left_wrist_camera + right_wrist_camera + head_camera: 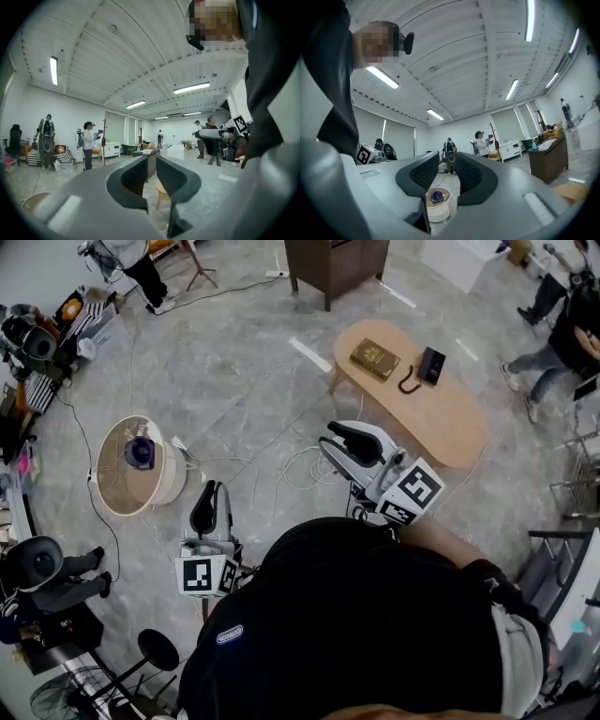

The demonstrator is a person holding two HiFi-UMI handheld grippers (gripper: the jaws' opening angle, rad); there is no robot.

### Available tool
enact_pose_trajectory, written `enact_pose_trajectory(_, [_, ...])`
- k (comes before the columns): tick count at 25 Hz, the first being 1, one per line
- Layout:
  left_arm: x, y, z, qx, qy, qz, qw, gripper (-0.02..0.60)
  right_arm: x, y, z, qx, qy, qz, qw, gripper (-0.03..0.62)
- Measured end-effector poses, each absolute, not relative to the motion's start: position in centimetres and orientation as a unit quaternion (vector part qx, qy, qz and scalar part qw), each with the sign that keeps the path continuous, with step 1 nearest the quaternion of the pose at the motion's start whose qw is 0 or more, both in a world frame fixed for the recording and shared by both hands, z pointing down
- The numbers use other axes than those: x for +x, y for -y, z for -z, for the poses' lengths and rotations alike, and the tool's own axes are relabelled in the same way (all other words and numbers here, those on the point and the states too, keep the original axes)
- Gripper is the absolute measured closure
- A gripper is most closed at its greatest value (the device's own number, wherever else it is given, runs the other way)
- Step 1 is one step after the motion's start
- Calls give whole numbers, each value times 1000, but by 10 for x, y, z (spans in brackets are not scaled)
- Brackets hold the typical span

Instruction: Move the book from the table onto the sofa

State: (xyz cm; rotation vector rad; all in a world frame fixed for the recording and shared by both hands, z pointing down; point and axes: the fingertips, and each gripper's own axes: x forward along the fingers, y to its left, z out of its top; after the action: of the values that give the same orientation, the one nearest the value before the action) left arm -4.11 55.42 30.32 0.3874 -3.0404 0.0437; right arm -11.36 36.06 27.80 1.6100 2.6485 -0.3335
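We are holding the left gripper [212, 491] and the right gripper [334, 441] out in front of us. Both are standing with their fingers only narrowly apart, gripping nothing. The book [375, 358] is lying flat on the oval wooden table [450, 423], well ahead of the right gripper and near a black handset [431, 365]. A round stool [173, 479] is sitting on the floor beside the left gripper, bearing a small purple thing [140, 452].
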Motion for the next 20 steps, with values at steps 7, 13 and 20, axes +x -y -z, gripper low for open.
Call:
enact_pose_trajectory(7, [-39, -575, -296, 126, 992, -4, 15, 426, -107, -378, -276, 503, -860, 81, 18, 343])
enact_pose_trajectory(13, [-42, -591, -287, 162, 987, -5, -3, 362, -98, -397, -274, 484, -872, 61, 24, 288])
enact_pose_trajectory(20, [-44, -600, -287, 202, 979, -9, -10, 291, -88, -413, -274, 455, -889, 45, 30, 198])
